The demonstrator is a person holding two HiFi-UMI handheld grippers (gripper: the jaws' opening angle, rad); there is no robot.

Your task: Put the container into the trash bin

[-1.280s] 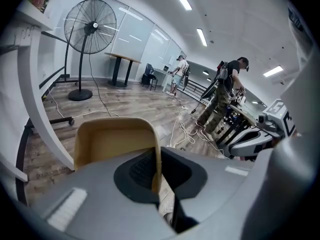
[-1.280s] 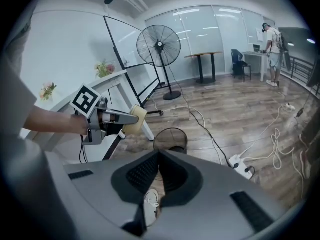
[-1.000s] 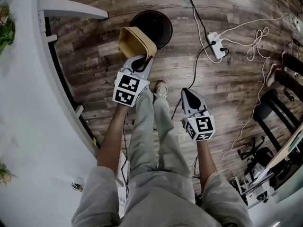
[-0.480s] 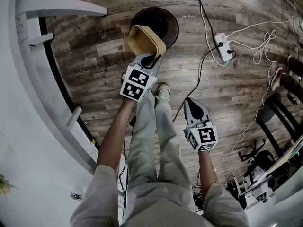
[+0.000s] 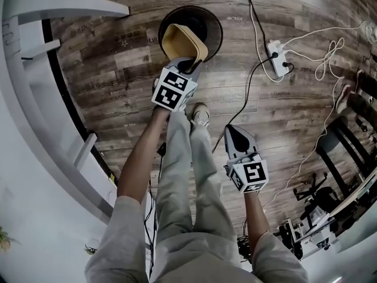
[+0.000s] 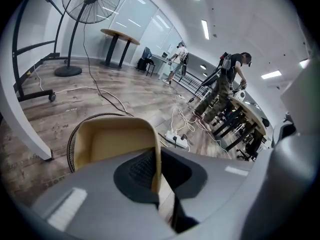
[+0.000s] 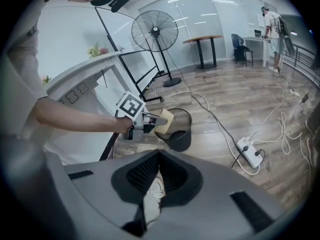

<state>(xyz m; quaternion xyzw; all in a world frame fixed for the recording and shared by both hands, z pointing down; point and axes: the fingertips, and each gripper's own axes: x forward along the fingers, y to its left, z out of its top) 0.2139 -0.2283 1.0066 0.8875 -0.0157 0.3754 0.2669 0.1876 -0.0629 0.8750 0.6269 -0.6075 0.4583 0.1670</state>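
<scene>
Container (image 5: 182, 40) is clamped by its wall in the left tool (image 5: 187, 68), bin (image 5: 215, 27) just ahead; released early, it could be caught on the rim.

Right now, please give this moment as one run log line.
left hand-held gripper: shut on container rim | container: tilted over trash bin mouth, not released | right hand-held gripper: shut, empty, aside

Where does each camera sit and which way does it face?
Head view: on the person's head, facing steeply down; shows forearms, legs, left gripper, right gripper.
Left gripper view: on that gripper, looking along jaws shut on the container over the trash bin.
Right gripper view: on that gripper, facing the left gripper past its shut jaws.
All share the container and trash bin.
</scene>
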